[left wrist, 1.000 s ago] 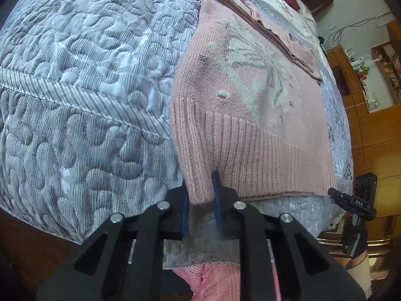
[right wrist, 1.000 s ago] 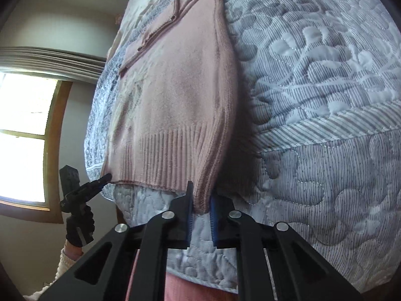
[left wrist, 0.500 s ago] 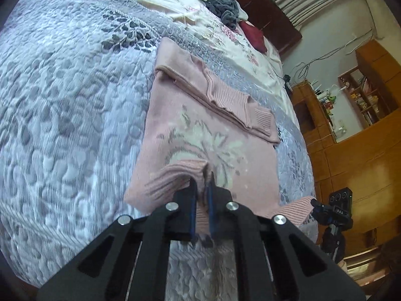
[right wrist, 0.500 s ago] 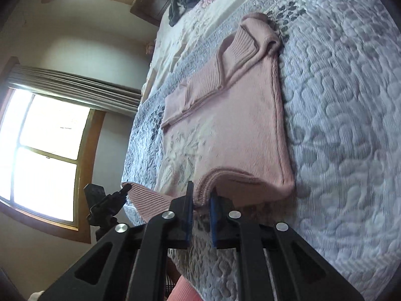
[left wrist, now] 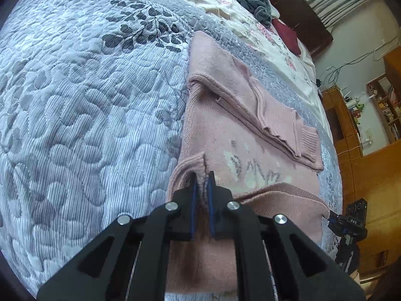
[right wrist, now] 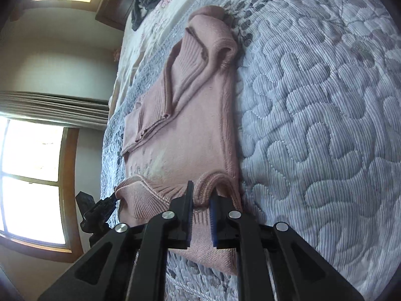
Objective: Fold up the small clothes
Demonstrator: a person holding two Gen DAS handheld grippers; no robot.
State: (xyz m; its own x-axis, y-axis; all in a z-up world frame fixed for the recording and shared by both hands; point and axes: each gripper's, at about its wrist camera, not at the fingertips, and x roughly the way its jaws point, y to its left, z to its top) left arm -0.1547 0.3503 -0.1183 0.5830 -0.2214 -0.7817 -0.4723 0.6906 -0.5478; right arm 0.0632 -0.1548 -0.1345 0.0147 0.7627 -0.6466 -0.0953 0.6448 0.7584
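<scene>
Presently: pink sweater flat on grey quilt, sleeves folded across top, hem lifted & doubled fwd. Left gripper clamped on hem corner; right gripper clamped on opp. corner.

"DAS" on the right tool

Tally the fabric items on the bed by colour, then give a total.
Pink: 1, the sweater being folded
Dark grey: 1, a crumpled garment near the headboard
Dark red: 1, a small cloth item beside it
Grey-white: 1, the quilt
Cream floral: 1, the sheet beyond the quilt
Total: 5
</scene>
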